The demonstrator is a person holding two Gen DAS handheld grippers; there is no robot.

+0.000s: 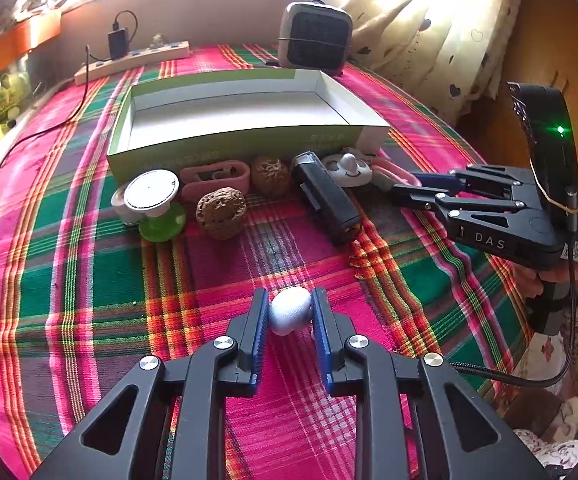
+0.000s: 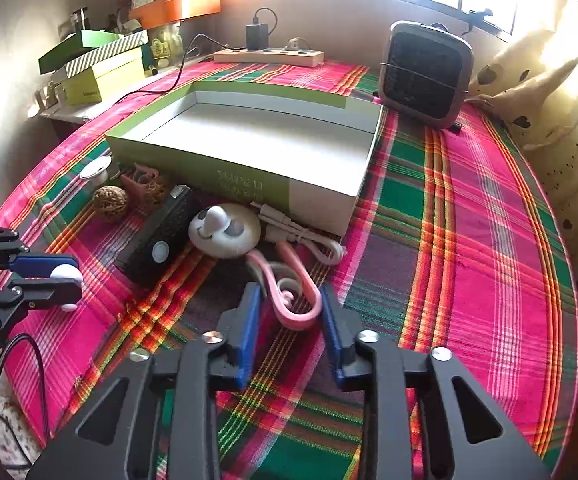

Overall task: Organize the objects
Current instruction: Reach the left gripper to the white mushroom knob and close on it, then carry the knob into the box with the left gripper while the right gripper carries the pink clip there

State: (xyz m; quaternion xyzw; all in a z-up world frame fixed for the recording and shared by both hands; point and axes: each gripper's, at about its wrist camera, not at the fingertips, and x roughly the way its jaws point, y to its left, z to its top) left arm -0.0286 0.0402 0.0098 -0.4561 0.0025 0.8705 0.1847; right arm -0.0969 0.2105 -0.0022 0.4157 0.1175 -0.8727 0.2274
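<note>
Smooth white plastic, egg-shaped: the small object [image 1: 290,311] sits clamped between the ribbed blue pads of the left tongs [image 1: 289,312], above the woven plaid cloth [image 1: 89,280]. The right tongs [image 2: 289,304] stand apart, straddling a bent pink rubbery loop [image 2: 289,300] without pinching it. Beyond the left tongs lie two wrinkled brown walnuts [image 1: 221,212], one black ribbed block [image 1: 325,196], and one shallow cardboard box [image 1: 241,144].

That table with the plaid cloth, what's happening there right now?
A person is tidying small items. The left hand-held gripper is shut on a small white egg-shaped object. The right hand-held gripper is open around a pink looped object on the tablecloth. The green-and-white box looks empty.
</note>
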